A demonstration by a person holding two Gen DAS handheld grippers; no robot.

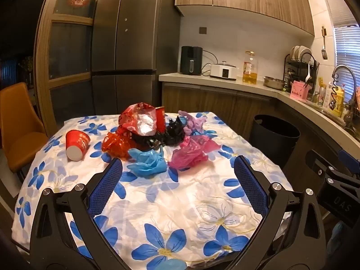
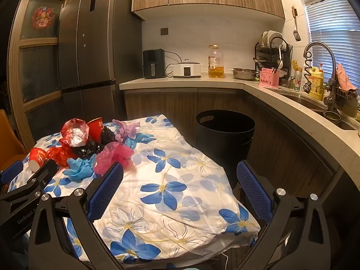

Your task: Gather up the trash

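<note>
Both grippers, left gripper (image 1: 177, 171) and right gripper (image 2: 180, 177), are wide and hold nothing. Trash sits piled on the worktop (image 1: 180, 202). Grab the near blue bag (image 1: 147, 163) first, then drop it in the black bin (image 2: 225, 132).

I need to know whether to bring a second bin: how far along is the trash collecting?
Nothing looks done: the black bin shows no trash at its visible rim. Nothing is in hand; the left gripper and right gripper are open and empty. Left on the table: the red cup, blue bag, pink bag and the pile behind.
</note>
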